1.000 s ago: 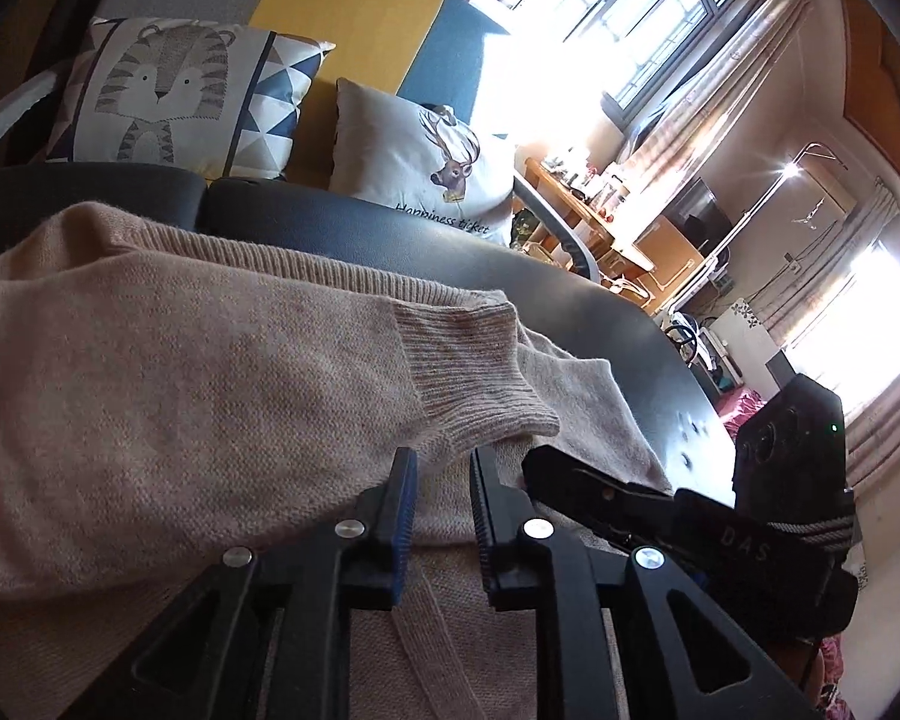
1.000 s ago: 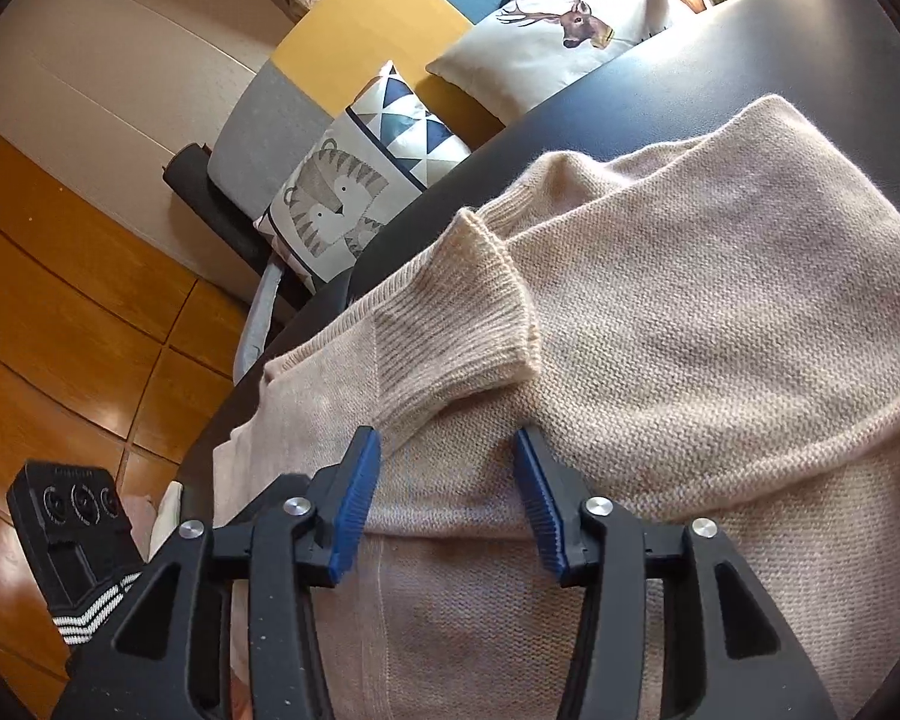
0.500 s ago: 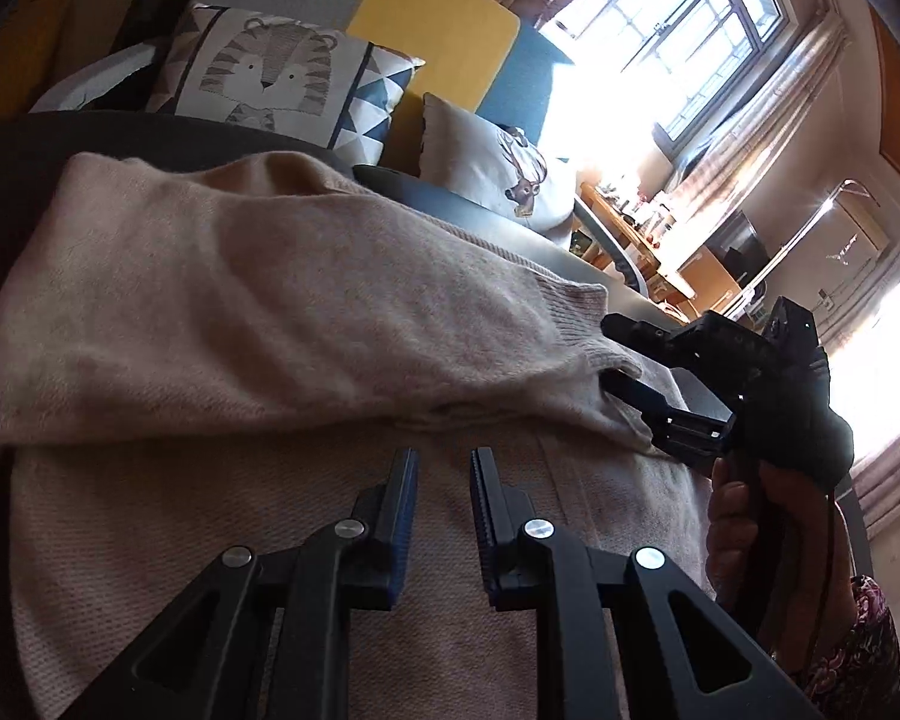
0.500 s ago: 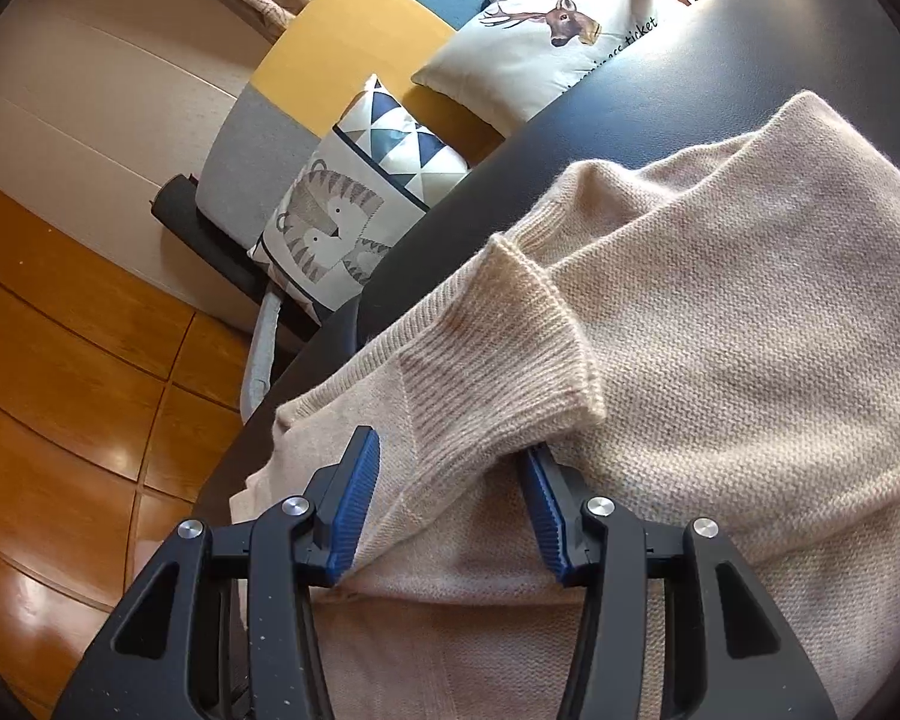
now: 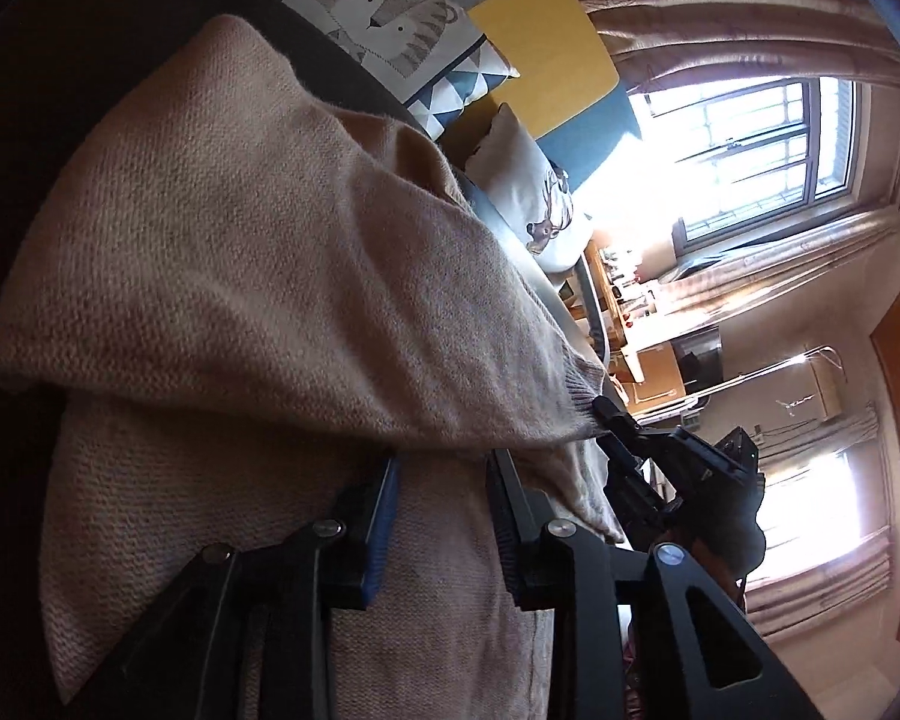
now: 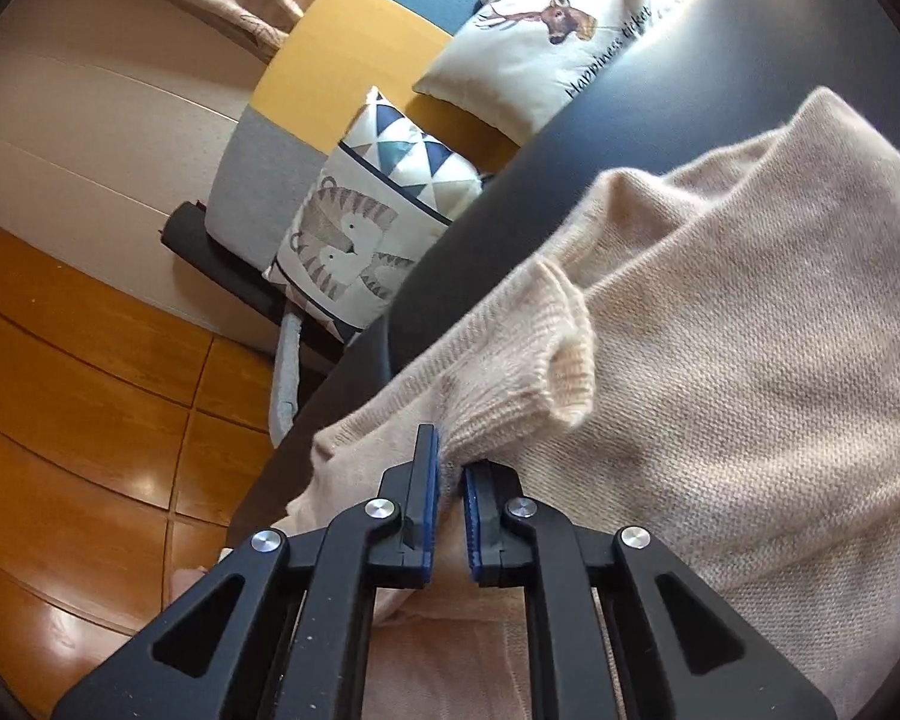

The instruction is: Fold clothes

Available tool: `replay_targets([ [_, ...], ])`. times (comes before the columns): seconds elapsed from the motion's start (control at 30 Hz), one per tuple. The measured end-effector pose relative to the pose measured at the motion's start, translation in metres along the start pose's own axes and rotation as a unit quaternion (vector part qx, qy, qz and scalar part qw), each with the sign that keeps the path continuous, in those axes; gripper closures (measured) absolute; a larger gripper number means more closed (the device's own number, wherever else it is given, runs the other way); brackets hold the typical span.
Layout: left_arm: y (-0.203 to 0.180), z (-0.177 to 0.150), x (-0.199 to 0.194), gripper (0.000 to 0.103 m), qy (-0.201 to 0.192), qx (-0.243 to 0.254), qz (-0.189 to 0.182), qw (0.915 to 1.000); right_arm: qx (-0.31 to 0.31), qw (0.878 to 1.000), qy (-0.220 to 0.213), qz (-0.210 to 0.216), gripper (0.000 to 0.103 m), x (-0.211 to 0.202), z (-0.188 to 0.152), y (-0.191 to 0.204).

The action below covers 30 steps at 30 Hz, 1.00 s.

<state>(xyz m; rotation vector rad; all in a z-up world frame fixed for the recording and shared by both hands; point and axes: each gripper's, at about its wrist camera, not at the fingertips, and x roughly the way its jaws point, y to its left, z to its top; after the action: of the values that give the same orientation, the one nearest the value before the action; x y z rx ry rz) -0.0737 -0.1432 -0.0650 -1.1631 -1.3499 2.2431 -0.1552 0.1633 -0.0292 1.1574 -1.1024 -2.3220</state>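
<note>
A beige knit sweater [image 5: 258, 276] lies on the dark table [image 6: 576, 138], one sleeve folded across its body. My right gripper [image 6: 447, 480] is shut on that sleeve's ribbed cuff [image 6: 510, 378], which bunches up just beyond the jaws. The left wrist view shows the same right gripper [image 5: 615, 426] pinching the cuff end [image 5: 582, 396] from the right. My left gripper [image 5: 444, 480] is open over the sweater body; the sleeve's lower edge drapes over its fingertips and hides them. I see no cloth pinched between its pads.
A sofa with a tiger cushion [image 6: 354, 252] and a deer cushion [image 6: 534, 30] stands just behind the table. Wood floor [image 6: 90, 396] lies beyond the table's left edge. A bright window [image 5: 750, 156] and curtains are at the far right.
My right gripper has closed on the sleeve cuff. My left gripper has opened, and it has rolled and moved in under the sleeve's edge.
</note>
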Motion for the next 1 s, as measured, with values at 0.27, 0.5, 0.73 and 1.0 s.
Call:
replay_targets([
  [0.27, 0.045, 0.020, -0.012, 0.064, -0.016, -0.156, -0.120, 0.9803, -0.072, 0.997, -0.012, 0.002, 0.095, -0.013, 0.009, 0.040],
  [0.5, 0.073, 0.036, -0.030, 0.062, -0.064, -0.232, -0.174, 0.9550, -0.076, 0.997, 0.000, -0.001, 0.095, -0.012, 0.007, 0.038],
  [0.73, 0.061, 0.046, -0.031, 0.060, -0.054, -0.202, -0.140, 0.9679, -0.066, 0.998, -0.007, 0.004, 0.095, -0.021, 0.012, 0.032],
  [1.0, -0.010, 0.023, 0.003, 0.060, -0.007, 0.070, 0.067, 0.9952, -0.100, 0.994, -0.047, 0.005, 0.095, -0.048, 0.025, 0.050],
])
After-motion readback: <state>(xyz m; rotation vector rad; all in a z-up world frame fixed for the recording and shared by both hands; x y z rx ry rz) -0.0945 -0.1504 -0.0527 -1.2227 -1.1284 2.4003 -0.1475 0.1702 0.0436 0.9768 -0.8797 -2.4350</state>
